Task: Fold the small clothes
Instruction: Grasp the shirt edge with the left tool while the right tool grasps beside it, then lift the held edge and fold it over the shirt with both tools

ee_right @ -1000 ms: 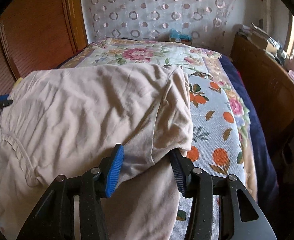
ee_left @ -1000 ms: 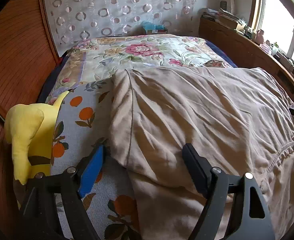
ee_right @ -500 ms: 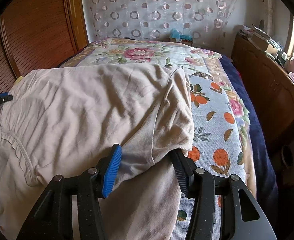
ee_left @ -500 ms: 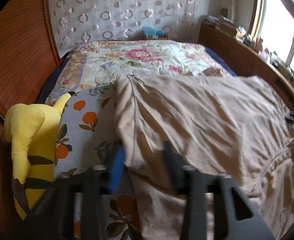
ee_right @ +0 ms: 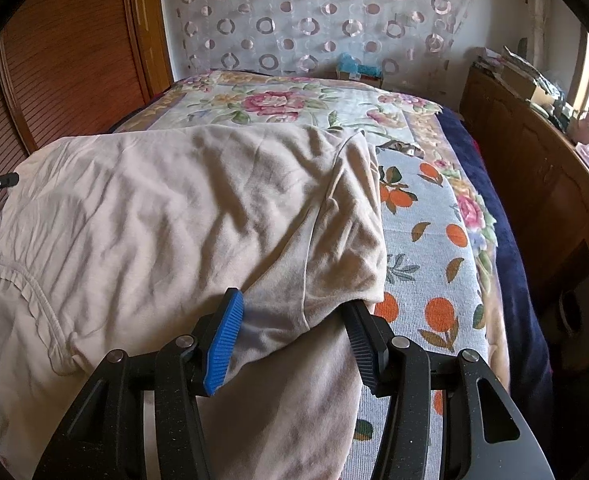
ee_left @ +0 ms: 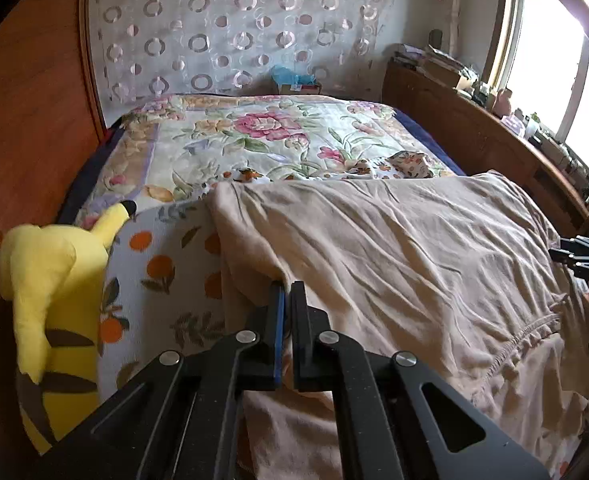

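Two grippers at beige garment [ee_left: 394, 264], spread mid-frame over bed [ee_left: 278, 136]: left gripper [ee_left: 287, 292] pinched on its edge for folding; right gripper [ee_right: 294, 320] half-open, straddling other corner (pads not pressing)
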Demonstrator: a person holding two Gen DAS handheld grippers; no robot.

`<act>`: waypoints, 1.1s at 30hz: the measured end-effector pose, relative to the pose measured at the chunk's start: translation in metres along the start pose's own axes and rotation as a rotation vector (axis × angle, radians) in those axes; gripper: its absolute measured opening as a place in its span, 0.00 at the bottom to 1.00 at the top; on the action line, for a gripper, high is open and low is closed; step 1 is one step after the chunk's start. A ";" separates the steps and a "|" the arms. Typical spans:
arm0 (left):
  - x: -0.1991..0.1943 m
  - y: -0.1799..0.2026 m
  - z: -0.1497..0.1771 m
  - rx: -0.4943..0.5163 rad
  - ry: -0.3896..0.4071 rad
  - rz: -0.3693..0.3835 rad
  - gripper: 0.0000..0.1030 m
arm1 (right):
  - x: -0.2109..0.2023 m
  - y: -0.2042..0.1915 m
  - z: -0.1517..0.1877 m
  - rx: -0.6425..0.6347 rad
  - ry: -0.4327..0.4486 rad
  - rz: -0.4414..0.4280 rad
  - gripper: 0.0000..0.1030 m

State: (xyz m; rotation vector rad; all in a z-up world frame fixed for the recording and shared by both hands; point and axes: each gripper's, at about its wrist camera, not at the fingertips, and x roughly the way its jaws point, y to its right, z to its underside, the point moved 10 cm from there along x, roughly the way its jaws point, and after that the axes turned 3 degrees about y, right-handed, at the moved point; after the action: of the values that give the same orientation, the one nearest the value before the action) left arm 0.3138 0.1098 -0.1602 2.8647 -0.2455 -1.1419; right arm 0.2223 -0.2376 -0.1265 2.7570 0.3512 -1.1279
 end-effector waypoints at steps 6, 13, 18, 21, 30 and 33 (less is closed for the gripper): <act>-0.003 0.008 -0.009 0.001 0.027 0.009 0.03 | 0.001 0.000 -0.006 -0.016 0.002 0.008 0.51; -0.006 0.011 -0.010 0.008 0.037 0.011 0.03 | 0.006 0.001 -0.007 -0.065 -0.001 0.031 0.10; -0.008 0.008 -0.005 0.008 0.030 -0.009 0.03 | 0.002 0.003 -0.011 -0.075 0.016 0.034 0.04; -0.021 0.009 -0.006 0.003 0.065 -0.006 0.03 | -0.010 0.003 -0.017 -0.071 0.063 0.030 0.04; -0.069 0.006 -0.014 -0.028 0.167 -0.006 0.03 | -0.071 0.005 -0.027 -0.037 0.221 0.012 0.03; -0.088 0.008 -0.014 -0.025 0.200 -0.005 0.03 | -0.087 0.003 -0.021 -0.033 0.248 0.009 0.03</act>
State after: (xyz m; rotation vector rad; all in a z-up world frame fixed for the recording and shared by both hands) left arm 0.2601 0.1163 -0.0895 2.9300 -0.2125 -0.8436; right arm 0.1775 -0.2502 -0.0502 2.8701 0.3810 -0.7702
